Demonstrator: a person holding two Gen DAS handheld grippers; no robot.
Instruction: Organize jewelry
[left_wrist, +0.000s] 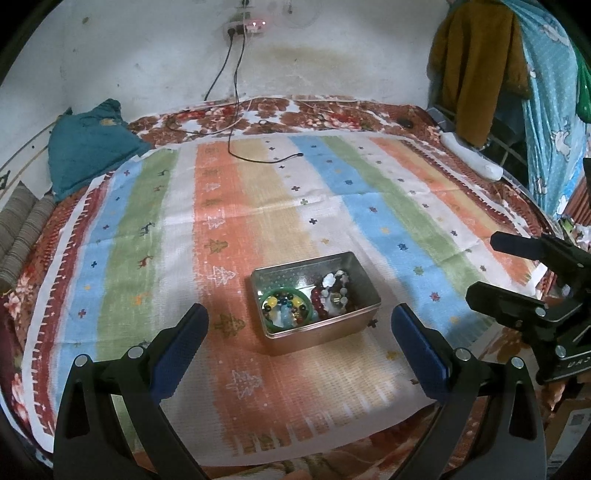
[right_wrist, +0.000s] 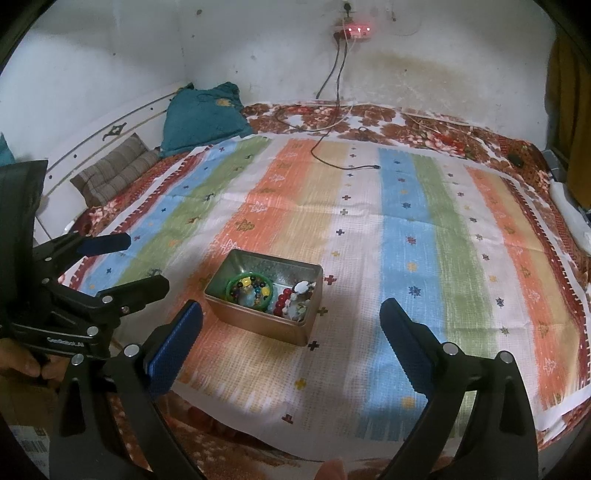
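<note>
An open metal tin (left_wrist: 354, 329) (right_wrist: 258, 325) sits on the striped cloth (left_wrist: 258, 221) (right_wrist: 369, 229). Inside it lie a green bangle (left_wrist: 271, 296) (right_wrist: 233, 281), multicoloured bead bracelets (left_wrist: 286, 306) (right_wrist: 253, 290) and a dark red and white bead bracelet (left_wrist: 334, 291) (right_wrist: 295, 299). My left gripper (left_wrist: 299, 325) is open and empty, held just in front of the tin; it also shows at the left of the right wrist view (right_wrist: 140, 262). My right gripper (right_wrist: 291, 321) is open and empty, in front of and right of the tin; it also shows at the right of the left wrist view (left_wrist: 487, 269).
A black charging cable (left_wrist: 258, 157) (right_wrist: 347, 162) trails from the wall socket onto the far cloth. A teal pillow (left_wrist: 88, 147) (right_wrist: 203, 118) and a striped cushion (left_wrist: 22, 229) (right_wrist: 114, 173) lie at the far left. Hanging clothes (left_wrist: 480, 66) and a white object (left_wrist: 472, 157) are at right.
</note>
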